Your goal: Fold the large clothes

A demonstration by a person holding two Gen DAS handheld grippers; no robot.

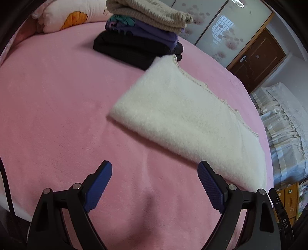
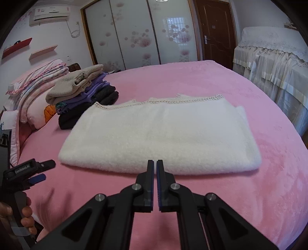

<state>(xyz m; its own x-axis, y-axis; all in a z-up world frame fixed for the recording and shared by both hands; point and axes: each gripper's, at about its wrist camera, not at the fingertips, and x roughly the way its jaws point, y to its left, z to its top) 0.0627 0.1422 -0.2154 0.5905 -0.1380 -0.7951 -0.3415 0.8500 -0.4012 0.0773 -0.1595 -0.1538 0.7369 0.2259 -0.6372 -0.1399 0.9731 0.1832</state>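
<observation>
Fingers (image 2: 150, 177) of the right gripper (image 2: 155, 163) pinched together, empty; left gripper (image 1: 155, 169) spread wide, empty. Next, grip the folded fluffy cream-white garment (image 2: 157, 134) by both near corners, keeping its edges level.

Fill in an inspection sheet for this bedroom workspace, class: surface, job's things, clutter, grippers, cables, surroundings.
Surface: pink bedspread, slightly rumpled near the camera.
Job's things: white fleece garment folded flat; stack of folded clothes behind it.
Clutter: pillows by the stack.
Grippers: left gripper open, empty; right gripper shut, empty.
Cables: cord below the air conditioner.
Surroundings: wardrobe doors, brown door, covered furniture.
</observation>
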